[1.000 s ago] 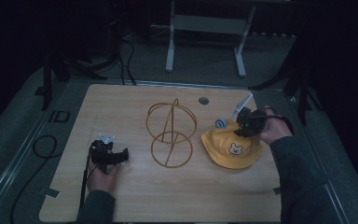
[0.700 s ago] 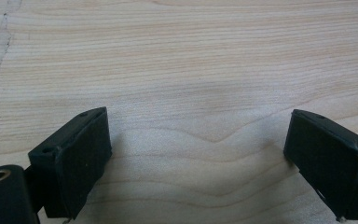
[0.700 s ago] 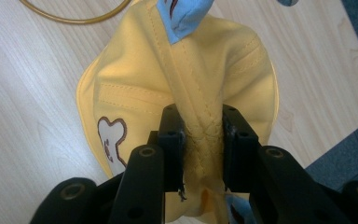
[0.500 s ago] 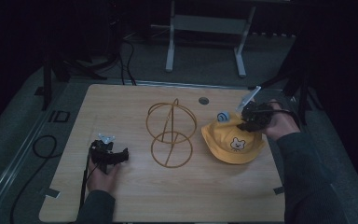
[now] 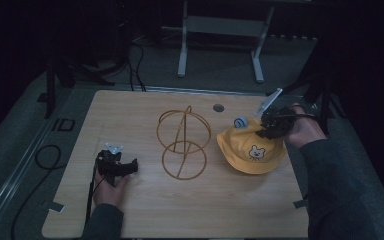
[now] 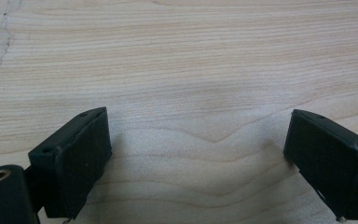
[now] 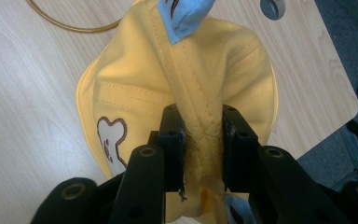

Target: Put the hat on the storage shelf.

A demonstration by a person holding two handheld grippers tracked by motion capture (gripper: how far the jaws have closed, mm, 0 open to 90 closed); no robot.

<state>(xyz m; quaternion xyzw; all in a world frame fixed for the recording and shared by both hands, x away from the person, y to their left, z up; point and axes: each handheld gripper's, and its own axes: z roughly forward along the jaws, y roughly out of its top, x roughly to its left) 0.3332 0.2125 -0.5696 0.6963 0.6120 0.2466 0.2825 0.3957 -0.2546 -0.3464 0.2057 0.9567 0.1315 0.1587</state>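
Yellow cloth hat (image 7: 177, 88), soft, light and floppy, sits at the table's (image 5: 190, 210) right side, its crown seam pinched by the right gripper (image 7: 203, 140); that doubled seam should hold best.

My two tongs are black, each with blocky square-ended jaws and round brass-ringed screw holes just behind them, a dark cable trailing back from the left tongs (image 5: 116, 167), a grey plate atop the right tongs (image 5: 272, 122), and dark long sleeves behind both.
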